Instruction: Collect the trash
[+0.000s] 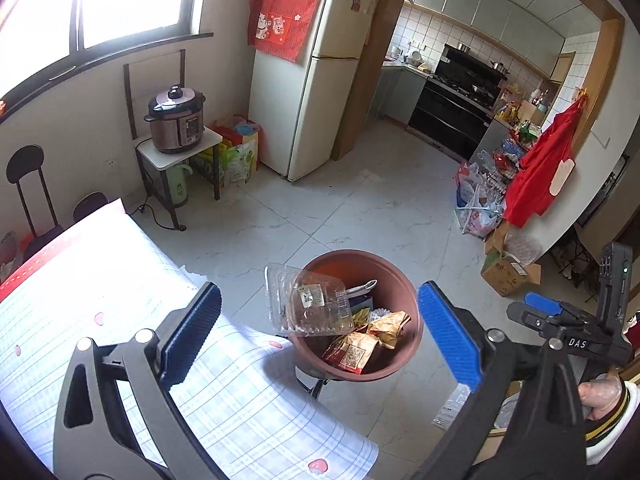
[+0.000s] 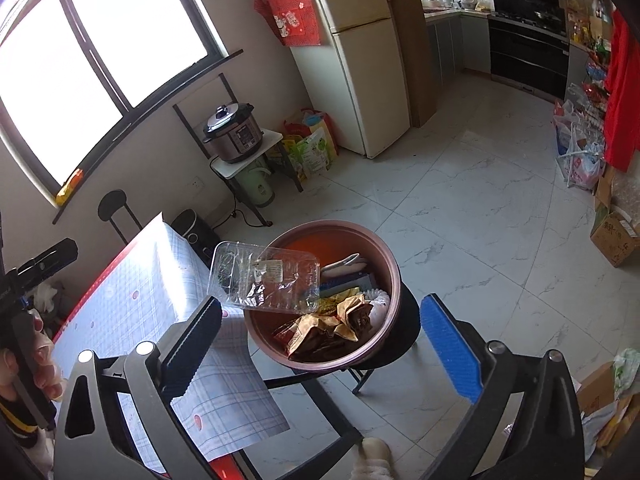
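Note:
A brown round basin (image 1: 404,288) (image 2: 390,268) stands on a black stool beside the table and holds trash. A clear plastic clamshell box (image 1: 308,304) (image 2: 266,276) leans on its left rim, open. Below it lie crumpled snack wrappers (image 1: 360,344) (image 2: 324,330), a white spoon (image 2: 346,261) and a paper cup liner. My left gripper (image 1: 320,332) is open and empty, above the basin and the table edge. My right gripper (image 2: 320,340) is open and empty above the basin. The right gripper also shows at the right of the left wrist view (image 1: 560,316).
A table with a checked cloth (image 1: 100,280) (image 2: 140,300) lies at the left. A fridge (image 1: 312,72), a pressure cooker on a small stand (image 1: 176,124), bags and boxes (image 1: 500,260) along the right wall, and tiled floor surround the stool.

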Motion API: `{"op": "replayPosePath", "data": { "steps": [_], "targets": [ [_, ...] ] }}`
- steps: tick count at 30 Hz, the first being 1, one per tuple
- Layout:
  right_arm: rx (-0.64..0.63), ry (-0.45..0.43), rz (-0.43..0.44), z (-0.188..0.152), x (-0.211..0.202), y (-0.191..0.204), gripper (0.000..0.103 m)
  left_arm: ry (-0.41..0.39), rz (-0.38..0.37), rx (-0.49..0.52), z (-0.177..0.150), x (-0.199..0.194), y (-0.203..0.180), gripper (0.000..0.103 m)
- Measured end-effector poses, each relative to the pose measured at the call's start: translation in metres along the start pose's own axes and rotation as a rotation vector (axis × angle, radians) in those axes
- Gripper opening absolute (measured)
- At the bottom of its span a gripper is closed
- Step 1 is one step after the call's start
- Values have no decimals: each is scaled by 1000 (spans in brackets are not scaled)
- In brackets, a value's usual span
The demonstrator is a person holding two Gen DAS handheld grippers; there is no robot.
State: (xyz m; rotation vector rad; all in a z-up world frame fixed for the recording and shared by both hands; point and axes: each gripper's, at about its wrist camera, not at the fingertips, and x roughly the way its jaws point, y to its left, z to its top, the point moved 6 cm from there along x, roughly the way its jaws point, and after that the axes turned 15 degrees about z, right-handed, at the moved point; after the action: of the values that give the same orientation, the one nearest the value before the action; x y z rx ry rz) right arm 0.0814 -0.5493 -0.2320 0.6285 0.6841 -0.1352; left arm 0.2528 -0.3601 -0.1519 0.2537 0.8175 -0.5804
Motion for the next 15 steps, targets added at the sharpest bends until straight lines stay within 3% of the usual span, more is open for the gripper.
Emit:
{"op": "replayPosePath", "data": {
  "steps": [15],
  "targets": [
    [-167,2,-43,-49,-39,116,98,-69,72,-21,-66,-107,69,97]
  ]
}}
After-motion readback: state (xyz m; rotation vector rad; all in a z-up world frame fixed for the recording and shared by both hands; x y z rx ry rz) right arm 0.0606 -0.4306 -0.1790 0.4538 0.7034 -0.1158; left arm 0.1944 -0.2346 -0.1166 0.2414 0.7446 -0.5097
